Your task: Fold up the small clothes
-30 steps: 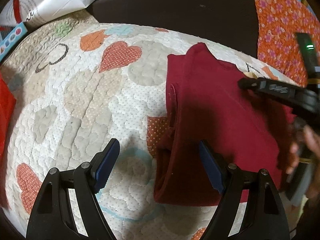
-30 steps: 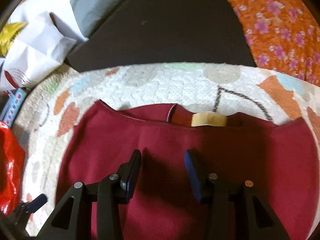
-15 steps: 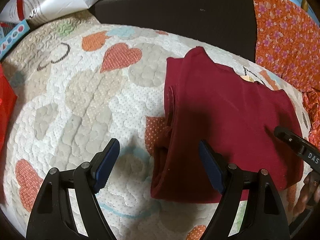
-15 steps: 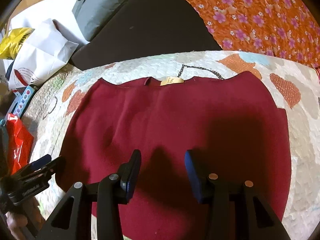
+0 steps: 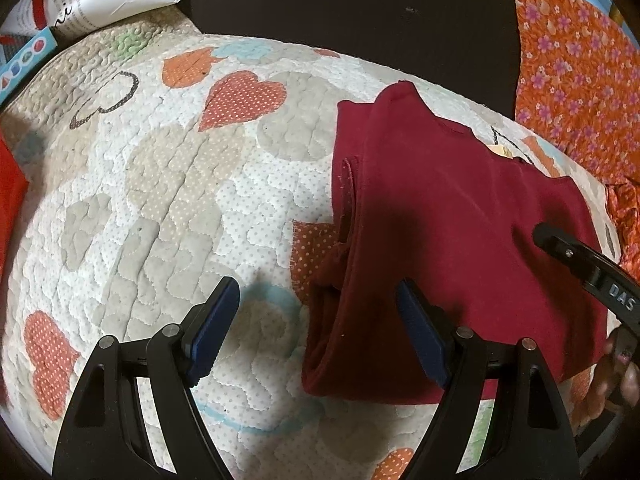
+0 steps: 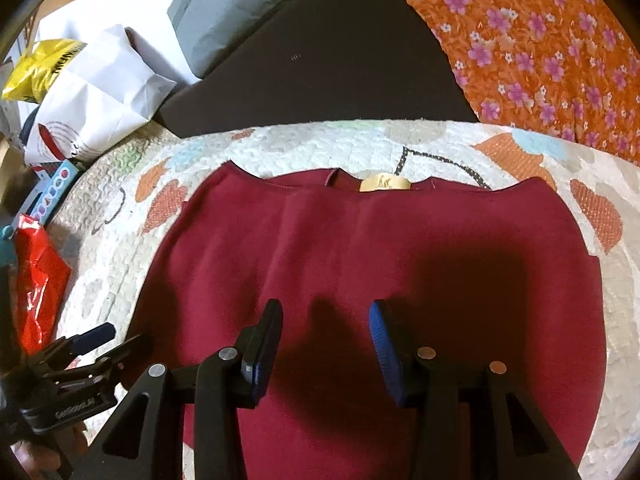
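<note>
The right gripper [image 6: 326, 344] has pulled back off the maroon shirt [image 6: 360, 248] and hovers above it, jaws apart, empty. The shirt lies folded on the heart-patterned quilt [image 5: 168, 200]. The left gripper [image 5: 318, 330] gapes wide over its left edge.

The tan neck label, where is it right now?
In the right wrist view the tan neck label sits at the maroon shirt's far edge, centred, beside the heart quilt.
</note>
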`<state>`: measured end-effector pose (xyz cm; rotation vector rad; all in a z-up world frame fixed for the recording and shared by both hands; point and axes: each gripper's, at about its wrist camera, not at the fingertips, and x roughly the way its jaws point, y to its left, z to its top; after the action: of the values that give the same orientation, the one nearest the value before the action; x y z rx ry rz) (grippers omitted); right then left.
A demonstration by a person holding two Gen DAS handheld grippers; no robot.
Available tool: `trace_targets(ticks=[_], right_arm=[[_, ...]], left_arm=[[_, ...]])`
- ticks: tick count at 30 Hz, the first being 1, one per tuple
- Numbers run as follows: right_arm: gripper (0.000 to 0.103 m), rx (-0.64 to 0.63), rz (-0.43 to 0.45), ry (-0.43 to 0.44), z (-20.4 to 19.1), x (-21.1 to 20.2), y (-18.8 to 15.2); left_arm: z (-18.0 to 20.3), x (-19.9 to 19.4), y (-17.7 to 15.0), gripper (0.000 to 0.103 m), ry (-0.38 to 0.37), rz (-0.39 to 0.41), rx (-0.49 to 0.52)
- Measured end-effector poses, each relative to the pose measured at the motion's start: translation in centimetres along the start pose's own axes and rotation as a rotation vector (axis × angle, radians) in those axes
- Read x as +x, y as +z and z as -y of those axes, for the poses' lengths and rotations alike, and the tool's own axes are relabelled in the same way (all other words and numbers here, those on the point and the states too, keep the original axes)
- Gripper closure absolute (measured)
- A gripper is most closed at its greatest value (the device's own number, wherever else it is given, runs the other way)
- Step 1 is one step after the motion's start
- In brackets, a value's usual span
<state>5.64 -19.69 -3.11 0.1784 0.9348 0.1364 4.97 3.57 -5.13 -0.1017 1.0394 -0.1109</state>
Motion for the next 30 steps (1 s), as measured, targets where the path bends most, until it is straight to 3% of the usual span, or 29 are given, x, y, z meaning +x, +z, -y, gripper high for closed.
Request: trace_targets(ticks=[12, 14, 17, 21, 25, 30], right_arm=[[0.059, 0.017, -0.019, 0.015, 0.0, 2.4, 1.2], [0.056, 0.02, -0.062, 0.028, 0.1, 3.9, 1.7], [0.056, -0.008, -0.056, 0.014, -0.6, 4.0, 3.3], [0.056, -0.024, -0.043, 0.064, -2.0, 3.8, 5.1], [0.054, 0.007, -0.026, 0.196, -4.1, 4.0, 6.7], [0.046, -0.059, -0.069, 0.199, -8.4, 6.3, 8.3]], left_arm=[[-1.0, -0.4, -0.2, 0.022, -0.011, -0.005, -0.024], [-1.5, -0.3, -0.3, 0.022, -0.021, -0.009, -0.044], [-2.6, 0.0, -0.5, 0.022, -0.063, -0.028, -0.1], [-2.8, 0.9, -0.8, 0.022, -0.102, -0.067, -0.131], [-2.1, 1.6, -1.3, 0.022, -0.133, -0.088, -0.129], [-2.0, 1.6, -1.4, 0.022, -0.142, -0.084, -0.134]])
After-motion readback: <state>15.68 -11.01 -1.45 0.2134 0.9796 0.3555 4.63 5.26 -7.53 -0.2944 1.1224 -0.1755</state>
